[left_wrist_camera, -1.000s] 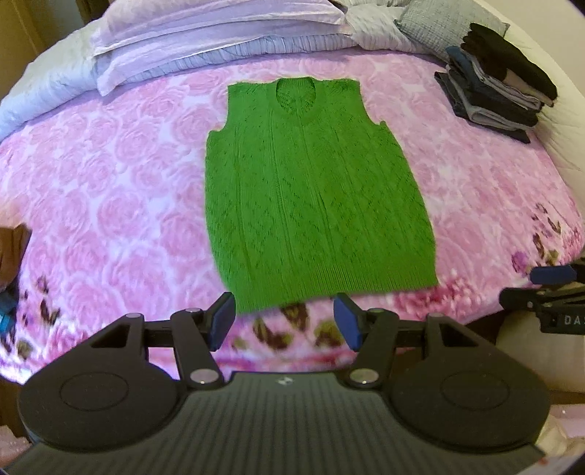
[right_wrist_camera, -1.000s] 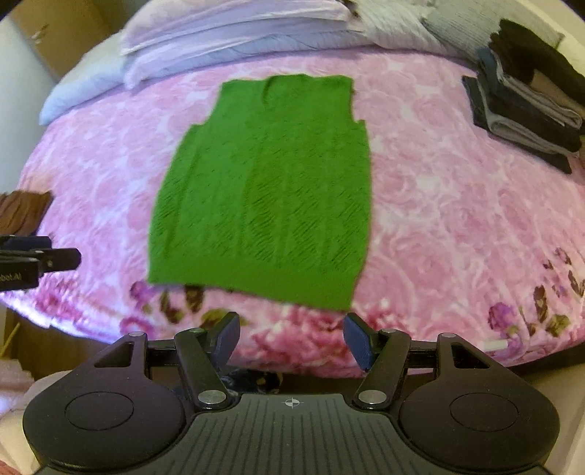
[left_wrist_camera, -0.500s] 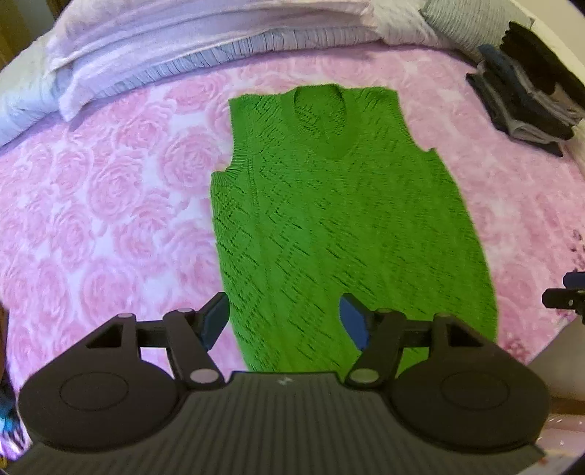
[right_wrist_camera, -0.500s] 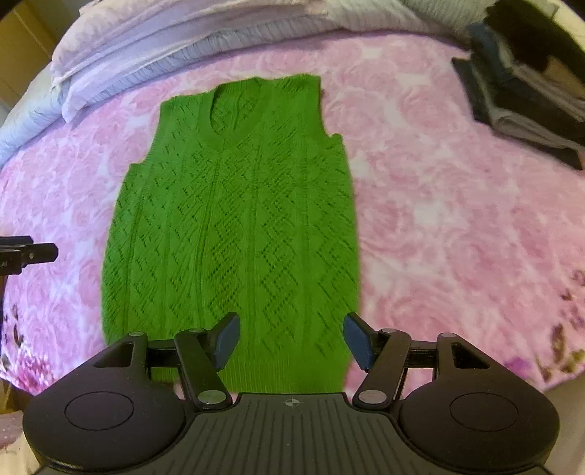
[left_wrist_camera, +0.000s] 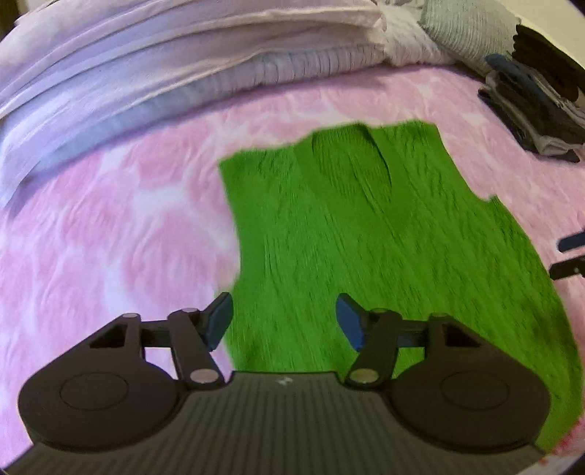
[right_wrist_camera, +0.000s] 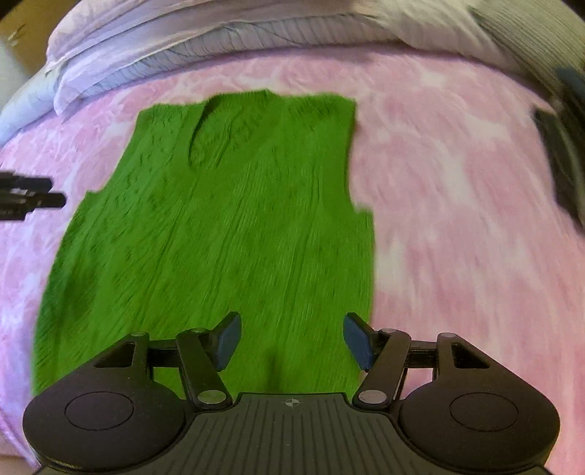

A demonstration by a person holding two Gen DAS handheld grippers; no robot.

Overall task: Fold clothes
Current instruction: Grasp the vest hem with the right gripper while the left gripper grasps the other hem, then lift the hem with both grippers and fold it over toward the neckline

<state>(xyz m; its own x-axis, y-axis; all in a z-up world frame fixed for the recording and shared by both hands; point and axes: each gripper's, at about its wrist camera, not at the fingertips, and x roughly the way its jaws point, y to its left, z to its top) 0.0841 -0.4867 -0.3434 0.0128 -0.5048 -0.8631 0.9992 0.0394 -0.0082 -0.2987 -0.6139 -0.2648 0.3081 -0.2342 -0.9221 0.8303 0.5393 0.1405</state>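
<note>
The left gripper (left_wrist_camera: 284,321) points steeply down over the left edge of a green knitted vest (left_wrist_camera: 365,237), its jaws closing yet wide apart, with nothing pinched; one blue pad sits over the pink cover and the other over the green knit. The right gripper (right_wrist_camera: 292,339) also points steeply down, its jaws spread and empty, both pads framing the vest's right side, with the far pad near the garment's right edge. The green knitted vest (right_wrist_camera: 219,226) lies flat and spread out on the bed, neckline towards the far end and hem towards the cameras, armholes cut in on both sides; its knit pattern is smeared by motion blur. Under it is a pink rose-patterned bedspread (left_wrist_camera: 109,226), which surrounds the vest on all visible sides. Along the far end of the bed lies pale lilac and white bedding (left_wrist_camera: 182,65) in thick folds, with a grey textured cushion (left_wrist_camera: 464,25) beside it. At the far right corner a stack of dark folded clothes (left_wrist_camera: 537,109) rests on the bedspread, well apart from the vest.
</note>
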